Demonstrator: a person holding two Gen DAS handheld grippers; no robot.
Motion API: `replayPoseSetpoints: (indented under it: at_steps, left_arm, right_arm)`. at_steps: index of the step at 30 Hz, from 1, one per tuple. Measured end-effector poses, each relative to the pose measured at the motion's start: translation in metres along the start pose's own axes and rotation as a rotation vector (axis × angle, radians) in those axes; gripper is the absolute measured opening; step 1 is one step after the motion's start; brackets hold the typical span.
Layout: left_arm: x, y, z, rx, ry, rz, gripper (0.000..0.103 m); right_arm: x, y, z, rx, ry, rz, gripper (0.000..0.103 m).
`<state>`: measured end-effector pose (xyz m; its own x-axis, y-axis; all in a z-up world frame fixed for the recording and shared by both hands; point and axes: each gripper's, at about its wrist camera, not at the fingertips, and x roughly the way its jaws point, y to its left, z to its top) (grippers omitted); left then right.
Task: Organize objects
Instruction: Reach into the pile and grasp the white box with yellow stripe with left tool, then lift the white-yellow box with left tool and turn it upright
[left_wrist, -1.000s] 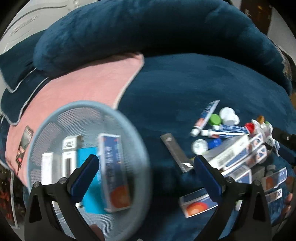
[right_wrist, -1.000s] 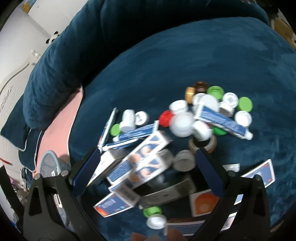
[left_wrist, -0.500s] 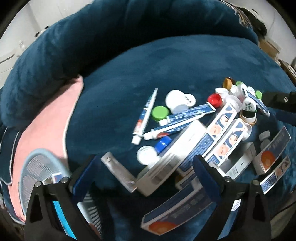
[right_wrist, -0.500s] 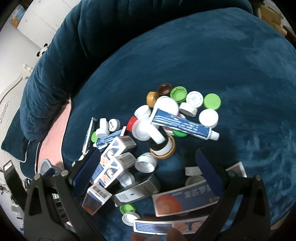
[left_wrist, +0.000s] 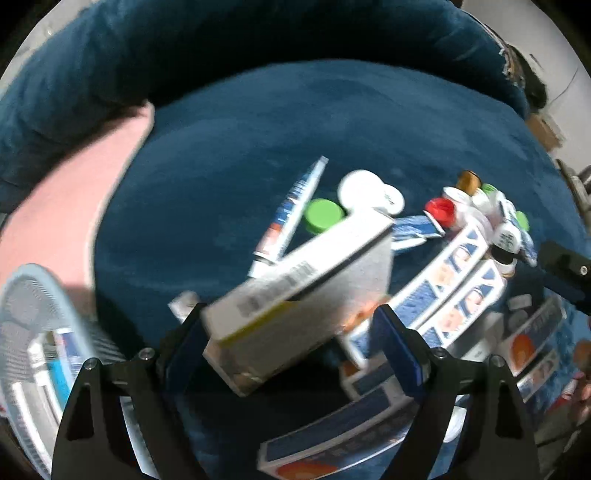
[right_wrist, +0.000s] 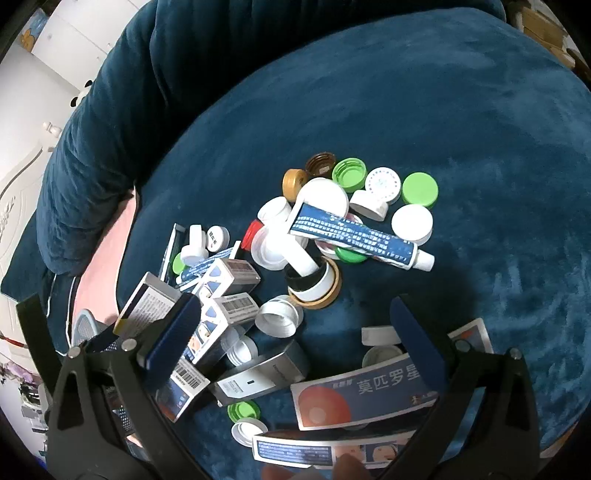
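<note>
A heap of medicine boxes, ointment tubes and bottle caps lies on a dark blue plush cushion (right_wrist: 461, 110). In the left wrist view a white box with a barcode (left_wrist: 299, 291) sits tilted and blurred between my left gripper's (left_wrist: 288, 332) blue pads, raised above the heap; the jaws look closed on it. It also shows in the right wrist view (right_wrist: 147, 306). My right gripper (right_wrist: 291, 332) is open and empty above a white cap (right_wrist: 279, 317) and a silver box (right_wrist: 262, 376). A blue tube (right_wrist: 354, 236) lies across the caps.
A light blue mesh basket (left_wrist: 33, 295) holding several boxes stands at the left on a pink cloth (left_wrist: 62, 199). A blue-and-orange box (right_wrist: 362, 391) lies near the right gripper. A thick blue bolster (left_wrist: 221, 44) rims the back.
The left gripper swung from the basket to the heap, and the white barcode box now sits lifted between its pads. The right gripper drew back slightly, staying open over the heap.
</note>
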<state>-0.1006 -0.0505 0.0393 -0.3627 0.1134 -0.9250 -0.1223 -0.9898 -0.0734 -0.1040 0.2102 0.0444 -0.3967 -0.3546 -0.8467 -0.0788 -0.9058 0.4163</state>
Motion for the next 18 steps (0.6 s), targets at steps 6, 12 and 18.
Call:
replayPoseSetpoints:
  at_steps: [6,12,18]
  left_arm:
    - [-0.008,0.007,-0.001,-0.076,-0.025,-0.059,0.051]
    - [-0.026,0.017,-0.002,-0.122,-0.094,-0.077,0.042]
    - [-0.034,0.018,-0.004,-0.127,-0.097,-0.124,0.038]
  right_arm:
    - [0.001,0.0,-0.001,-0.003,0.0,-0.005,0.103]
    - [0.003,0.001,-0.001,-0.007,0.005,-0.007,0.103]
    - [0.004,0.003,-0.004,-0.018,0.007,-0.008,0.103]
